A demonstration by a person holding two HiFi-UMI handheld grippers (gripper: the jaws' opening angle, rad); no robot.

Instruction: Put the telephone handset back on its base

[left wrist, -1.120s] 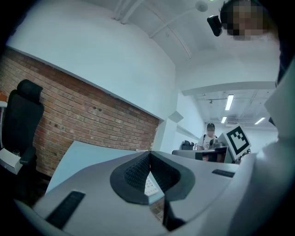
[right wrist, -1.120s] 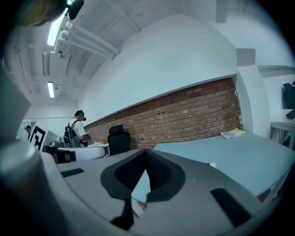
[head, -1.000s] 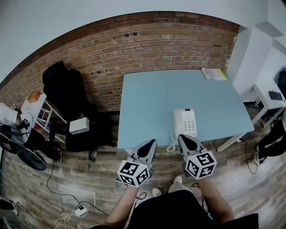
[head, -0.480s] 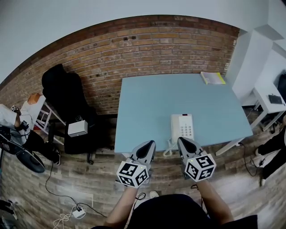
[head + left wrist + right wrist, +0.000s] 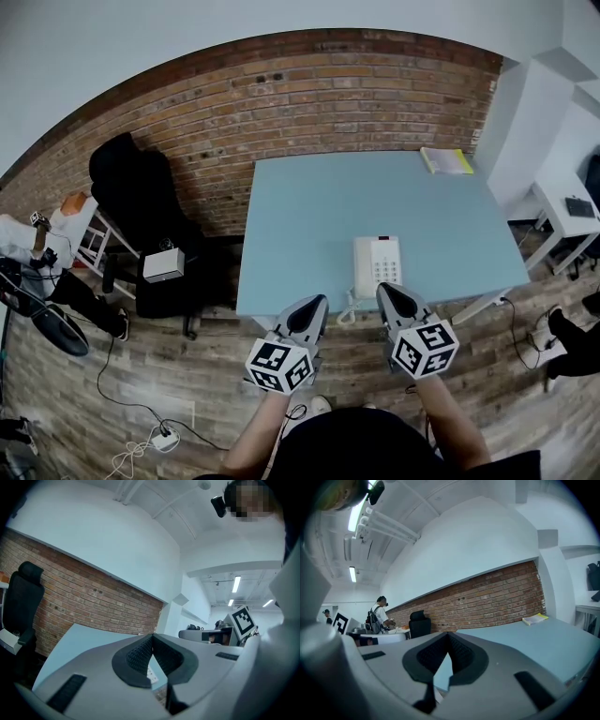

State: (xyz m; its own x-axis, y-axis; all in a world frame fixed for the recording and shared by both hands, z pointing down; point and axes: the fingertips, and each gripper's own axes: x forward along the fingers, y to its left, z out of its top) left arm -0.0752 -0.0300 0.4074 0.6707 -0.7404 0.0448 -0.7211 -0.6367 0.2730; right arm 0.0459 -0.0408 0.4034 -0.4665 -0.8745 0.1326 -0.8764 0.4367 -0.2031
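**pixelmoth:** ok so where's the telephone (image 5: 378, 265) sitting?

**brickfan22:** On the light blue table (image 5: 319, 206), right by the near edge, keypad on its right half. The handset (image 5: 365, 267) looks like it's lying along the left half of the base, but it's too small in the head view to say for sure. The curly cord (image 5: 346, 309) hangs off the table's near edge.

**pixelmoth:** and the tools?

**brickfan22:** Both are pinched together with nothing in them. The left tool (image 5: 317, 302) hangs just left of the cord, and the right tool (image 5: 385, 289) points at the phone's near end. Can't tell if it touches.

**pixelmoth:** anything else around?

**brickfan22:** A yellow book (image 5: 446, 160) on the far right corner, and a black chair (image 5: 141, 197) by the brick wall (image 5: 309, 94).
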